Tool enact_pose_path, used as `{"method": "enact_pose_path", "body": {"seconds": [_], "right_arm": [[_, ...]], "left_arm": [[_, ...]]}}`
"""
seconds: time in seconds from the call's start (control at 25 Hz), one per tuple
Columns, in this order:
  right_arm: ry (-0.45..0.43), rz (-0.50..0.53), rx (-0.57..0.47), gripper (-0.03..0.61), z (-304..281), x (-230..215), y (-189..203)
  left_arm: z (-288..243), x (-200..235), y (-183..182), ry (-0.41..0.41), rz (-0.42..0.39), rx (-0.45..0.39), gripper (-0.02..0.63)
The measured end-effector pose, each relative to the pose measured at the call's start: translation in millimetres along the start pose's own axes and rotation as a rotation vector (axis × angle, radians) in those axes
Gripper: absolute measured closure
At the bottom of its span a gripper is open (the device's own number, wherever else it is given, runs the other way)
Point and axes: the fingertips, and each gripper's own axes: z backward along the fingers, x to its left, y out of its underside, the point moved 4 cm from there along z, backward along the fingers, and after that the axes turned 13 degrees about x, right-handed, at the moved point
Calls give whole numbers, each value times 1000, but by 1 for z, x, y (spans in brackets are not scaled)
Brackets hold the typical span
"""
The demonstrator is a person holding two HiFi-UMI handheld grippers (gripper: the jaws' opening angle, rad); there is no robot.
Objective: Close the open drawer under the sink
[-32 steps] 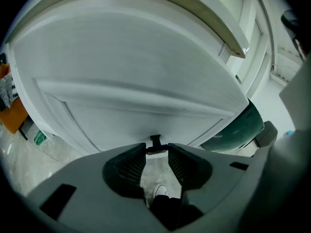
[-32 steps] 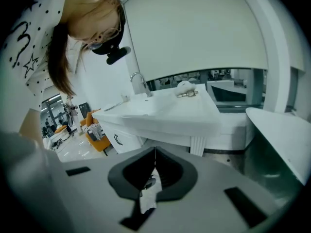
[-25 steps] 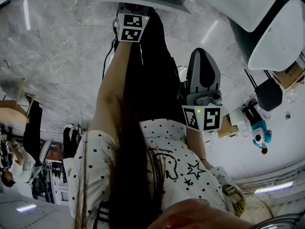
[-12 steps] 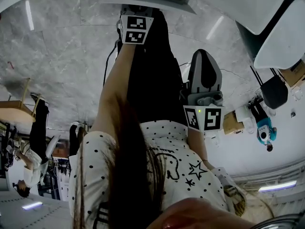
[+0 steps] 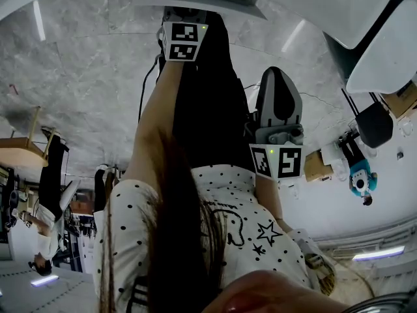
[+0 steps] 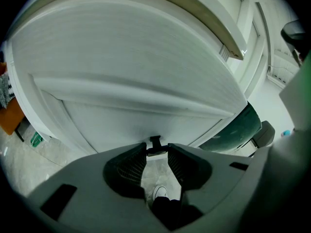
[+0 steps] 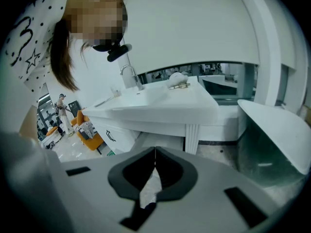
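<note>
My left gripper (image 6: 156, 153) has its jaws only a little apart, pinching the small dark handle (image 6: 155, 141) of the white drawer (image 6: 131, 86), which fills the upper and middle part of the left gripper view. My right gripper (image 7: 154, 155) is fully closed on nothing, low in its frame below the sink (image 7: 160, 103). To close the drawer well, I think I should push straight and slowly, square to its front, so the handle does not slip and nothing slams.

Head cam: steeply down my body to floor (image 5: 78, 77). Left gripper cam tight on drawer handle (image 6: 155, 146); right gripper cam faces sink (image 7: 150, 101), farther back.
</note>
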Motion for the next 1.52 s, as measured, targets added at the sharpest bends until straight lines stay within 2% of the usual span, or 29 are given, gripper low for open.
{"method": "enact_pose_path", "body": {"seconds": [0.88,1.24,1.52], "right_arm": [[1,-19,8,566,7,-6,9],[0,-21,12,566,6,-6,9],[1,-24,12,566,7,-6,10]], "left_arm": [[-5,-1,-16,-6,20,-48,474],[-15,6,-48,-21,23,-98,474],[-17,10,-57,-28,27,-118,473]]}}
